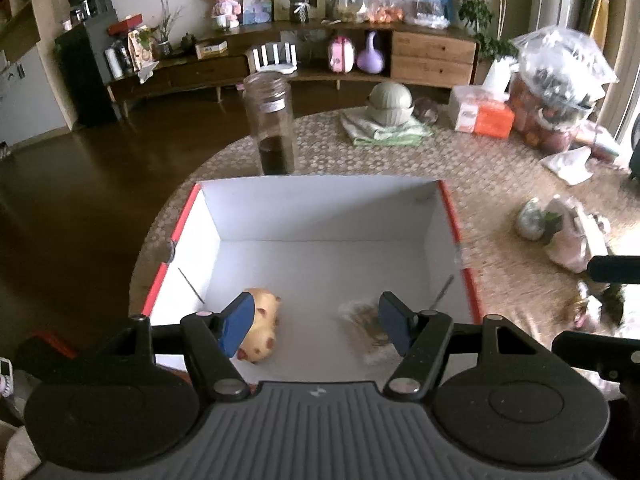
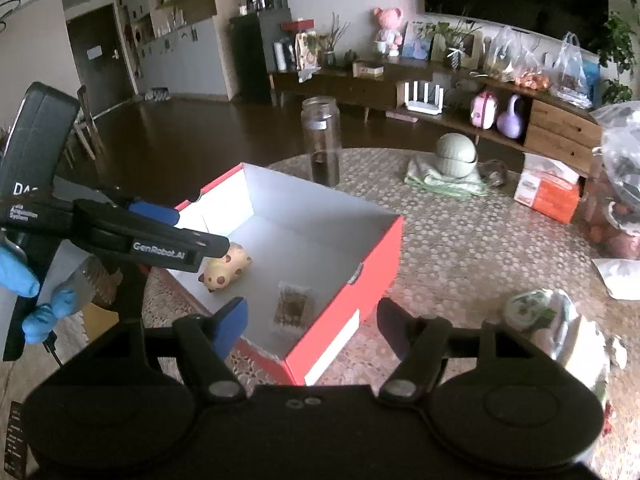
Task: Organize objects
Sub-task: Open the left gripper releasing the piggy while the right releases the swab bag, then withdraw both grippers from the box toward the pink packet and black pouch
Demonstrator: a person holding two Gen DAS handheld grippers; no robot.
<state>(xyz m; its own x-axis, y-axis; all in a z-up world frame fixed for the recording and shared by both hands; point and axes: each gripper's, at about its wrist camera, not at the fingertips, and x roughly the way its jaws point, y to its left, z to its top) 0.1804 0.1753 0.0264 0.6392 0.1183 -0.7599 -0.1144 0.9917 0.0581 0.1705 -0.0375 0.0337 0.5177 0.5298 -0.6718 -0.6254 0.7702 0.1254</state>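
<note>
A red box with a white inside (image 1: 328, 216) (image 2: 384, 252) stands on the round table. In it lie a yellow spotted pig toy (image 1: 262, 326) (image 2: 228, 268) and a small clear packet of brown bits (image 1: 366, 320) (image 2: 293, 304). My left gripper (image 1: 316, 326) is open and empty, above the box's near edge, with the pig by its left finger and the packet by its right. It also shows in the right wrist view (image 2: 192, 232). My right gripper (image 2: 312, 326) is open and empty, over the box's near right corner.
A tall glass jar (image 1: 271, 124) (image 2: 321, 144) with dark contents stands behind the box. A green lidded bowl on a cloth (image 1: 390, 104) (image 2: 456, 156), an orange tissue box (image 1: 482, 114) (image 2: 548, 190) and plastic bags (image 1: 560, 80) sit farther right. A wrapped item (image 2: 536, 312) lies beside my right gripper.
</note>
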